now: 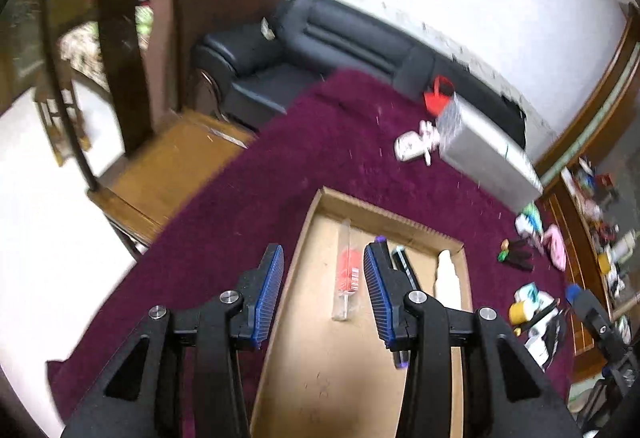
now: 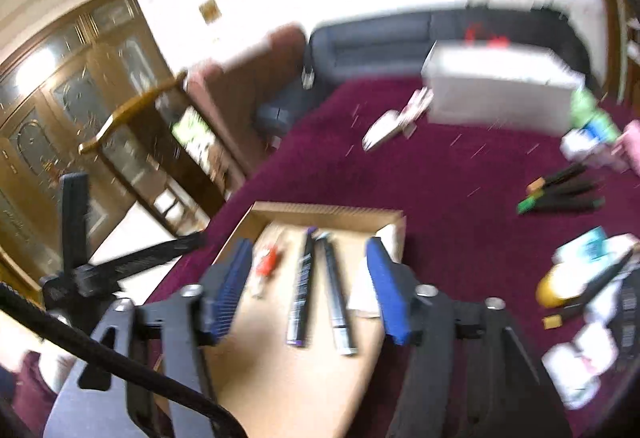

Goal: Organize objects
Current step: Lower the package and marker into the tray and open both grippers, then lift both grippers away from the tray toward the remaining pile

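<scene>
Both your grippers, the left gripper (image 1: 324, 292) and the right gripper (image 2: 308, 286), hang open and hold nothing above the shallow brown cardboard tray (image 2: 320, 209) on the dark red cloth (image 2: 440, 178). Inside the tray lie four things: one clear tube with orange inside (image 1: 347, 272) near its left edge, two long dark pens (image 2: 302, 286) down the middle, and one white bottle (image 1: 447, 276) in the far right corner. They look light, stiff and a bit slippery, so pinch each one across its middle.
</scene>
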`<state>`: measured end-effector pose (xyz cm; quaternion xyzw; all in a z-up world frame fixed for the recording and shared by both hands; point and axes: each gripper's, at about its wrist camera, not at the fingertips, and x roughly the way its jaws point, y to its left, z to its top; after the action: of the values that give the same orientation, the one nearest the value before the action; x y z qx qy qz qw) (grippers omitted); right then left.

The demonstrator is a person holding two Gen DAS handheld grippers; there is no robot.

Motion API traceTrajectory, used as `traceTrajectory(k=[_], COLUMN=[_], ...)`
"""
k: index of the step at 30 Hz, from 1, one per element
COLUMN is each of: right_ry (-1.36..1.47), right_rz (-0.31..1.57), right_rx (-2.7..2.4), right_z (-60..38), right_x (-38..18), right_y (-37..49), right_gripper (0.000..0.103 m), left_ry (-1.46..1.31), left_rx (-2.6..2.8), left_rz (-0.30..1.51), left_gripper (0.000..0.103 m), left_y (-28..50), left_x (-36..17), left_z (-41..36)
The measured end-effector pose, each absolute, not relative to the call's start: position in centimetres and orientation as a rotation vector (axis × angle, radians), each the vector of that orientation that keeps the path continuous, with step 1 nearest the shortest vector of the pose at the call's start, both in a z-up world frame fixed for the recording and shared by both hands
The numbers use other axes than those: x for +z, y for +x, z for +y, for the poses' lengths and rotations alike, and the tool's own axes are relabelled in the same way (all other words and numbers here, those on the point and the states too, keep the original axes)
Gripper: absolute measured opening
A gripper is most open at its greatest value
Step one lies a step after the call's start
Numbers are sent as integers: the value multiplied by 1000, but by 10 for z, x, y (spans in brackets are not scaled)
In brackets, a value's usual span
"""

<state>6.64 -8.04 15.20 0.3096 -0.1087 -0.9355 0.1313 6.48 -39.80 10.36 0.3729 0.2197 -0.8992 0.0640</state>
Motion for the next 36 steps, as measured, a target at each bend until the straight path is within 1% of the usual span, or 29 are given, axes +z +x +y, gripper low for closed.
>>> traceTrajectory(k=[2,4,6,11,14,17,21,25,29,31,36], right_ry=[841,793,765,705,697,702,702,697,668,673,700], right_rz=[-307,-316,-335,-406,-459,-491,-451,-347,-259,-252,-271], right_rx=[-2784,-2859,-2913,-3027,-3039,-3026,-3024,-3022,-3035,-3033,-3031], right_z=[-59,-31,-10,41,57,63,59,41,29,28,31], right_x=[157,154,149,134,131,130,127,126,125,124,121], right_y=[83,96,105,119,123,128,133,135,139,138,133], right_gripper=[66,66,66,66,66,66,66,66,67,70,70], left_ry=[1048,1005,968,875,850,869,915,964,998,1014,1025], left_rx=[-2684,-2637,-2563,-2436,-2383,-2366,-2363,-2379,-2399,-2406,-2426], left_rz=[697,726,724,670,592,552,527,486,491,500,523], left_gripper=[37,40,41,41,41,41,41,41,41,41,41], left_y=[89,108,129,168,178,180,178,170,162,158,152], left_x=[119,128,133,144,147,145,141,132,125,122,115], left_z=[-403,-408,-408,-396,-380,-361,-337,-315,-303,-300,-294])
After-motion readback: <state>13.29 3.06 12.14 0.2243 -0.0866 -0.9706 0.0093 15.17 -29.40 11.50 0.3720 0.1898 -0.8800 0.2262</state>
